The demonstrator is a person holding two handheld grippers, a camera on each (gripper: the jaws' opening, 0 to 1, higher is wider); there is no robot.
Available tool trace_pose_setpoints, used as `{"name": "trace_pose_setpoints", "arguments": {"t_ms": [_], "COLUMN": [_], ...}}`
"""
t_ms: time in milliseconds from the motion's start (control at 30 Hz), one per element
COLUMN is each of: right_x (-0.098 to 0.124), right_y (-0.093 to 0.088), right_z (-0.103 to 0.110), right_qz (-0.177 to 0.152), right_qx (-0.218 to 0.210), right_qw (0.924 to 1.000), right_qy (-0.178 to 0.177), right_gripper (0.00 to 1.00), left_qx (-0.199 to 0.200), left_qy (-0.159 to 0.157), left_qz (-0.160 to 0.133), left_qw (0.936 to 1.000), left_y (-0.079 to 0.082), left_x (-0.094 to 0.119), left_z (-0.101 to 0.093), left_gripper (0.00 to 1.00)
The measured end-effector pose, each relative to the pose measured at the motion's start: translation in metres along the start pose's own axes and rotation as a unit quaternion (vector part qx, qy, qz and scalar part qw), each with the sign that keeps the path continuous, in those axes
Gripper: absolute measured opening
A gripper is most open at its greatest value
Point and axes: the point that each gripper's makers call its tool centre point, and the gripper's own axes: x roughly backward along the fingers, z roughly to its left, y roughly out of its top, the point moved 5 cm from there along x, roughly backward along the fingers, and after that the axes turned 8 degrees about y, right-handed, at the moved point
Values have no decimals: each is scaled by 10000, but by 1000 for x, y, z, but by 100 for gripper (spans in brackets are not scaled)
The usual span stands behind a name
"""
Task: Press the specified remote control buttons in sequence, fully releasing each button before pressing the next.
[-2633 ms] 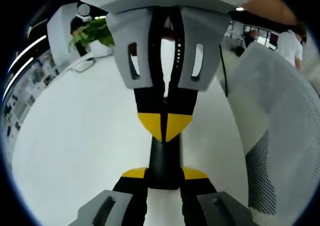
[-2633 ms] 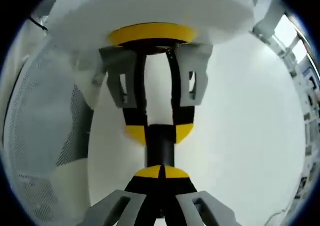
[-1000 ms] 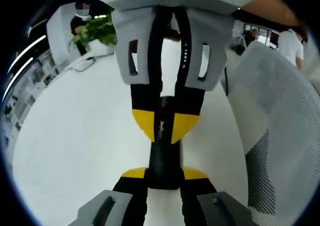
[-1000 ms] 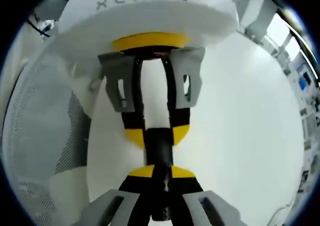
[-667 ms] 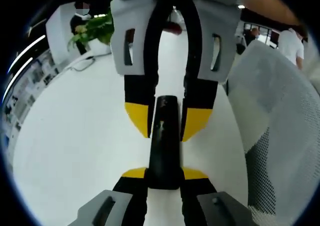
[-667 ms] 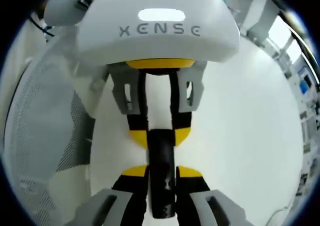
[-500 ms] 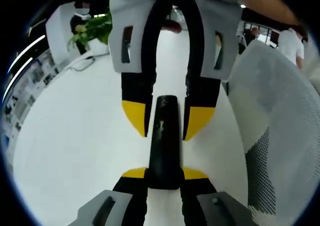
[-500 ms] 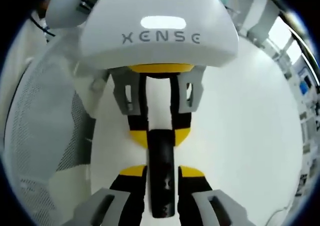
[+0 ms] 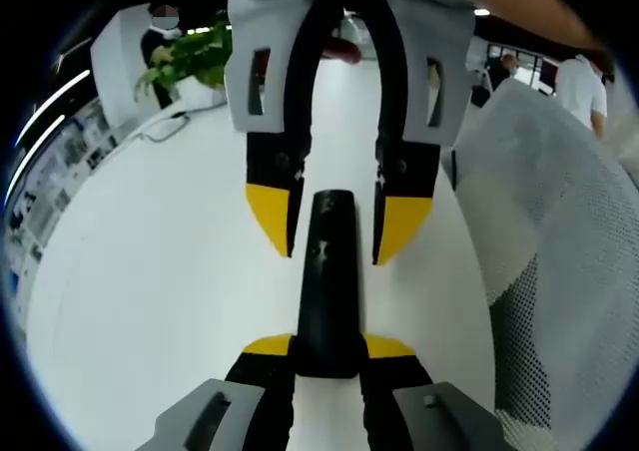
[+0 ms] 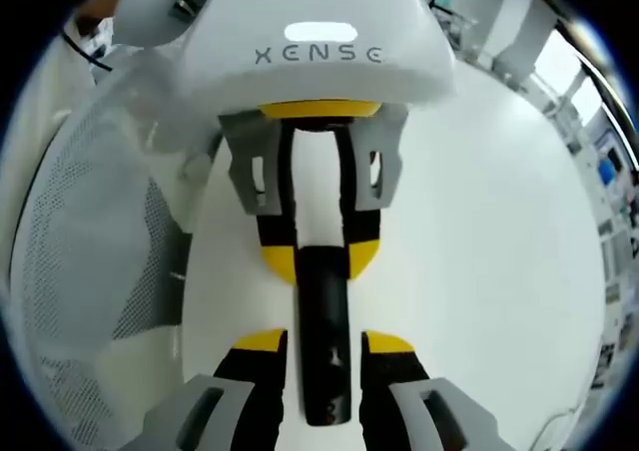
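The left gripper (image 9: 327,343) pinches a slim black remote control (image 9: 326,271) while the right gripper (image 10: 324,343), spread, straddles its end between presses.

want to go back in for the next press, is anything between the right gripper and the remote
Nothing visible is in the way. In the right gripper view the right gripper has its jaws open on either side of the black remote, clear of its sides. The left gripper is shut on the remote's far end, above the white table.
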Motion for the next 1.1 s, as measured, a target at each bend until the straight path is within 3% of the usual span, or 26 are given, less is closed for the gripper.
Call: {"name": "trace_pose_setpoints", "arguments": {"t_ms": [567, 1100], "right_x": [5, 5], "right_y": [-15, -42], "right_z": [0, -1], "right_qz": [39, 109], "right_qx": [-133, -390], "right_qw": [9999, 9992], "right_qy": [-43, -33], "right_gripper": [29, 30], "left_qx": [-12, -24], "left_qy": [-1, -6], "left_qz": [31, 48], "left_qw": [10000, 10000], "left_y": [1, 3], "left_x": [0, 0], "left_z": [1, 1], "left_gripper": [24, 24]}}
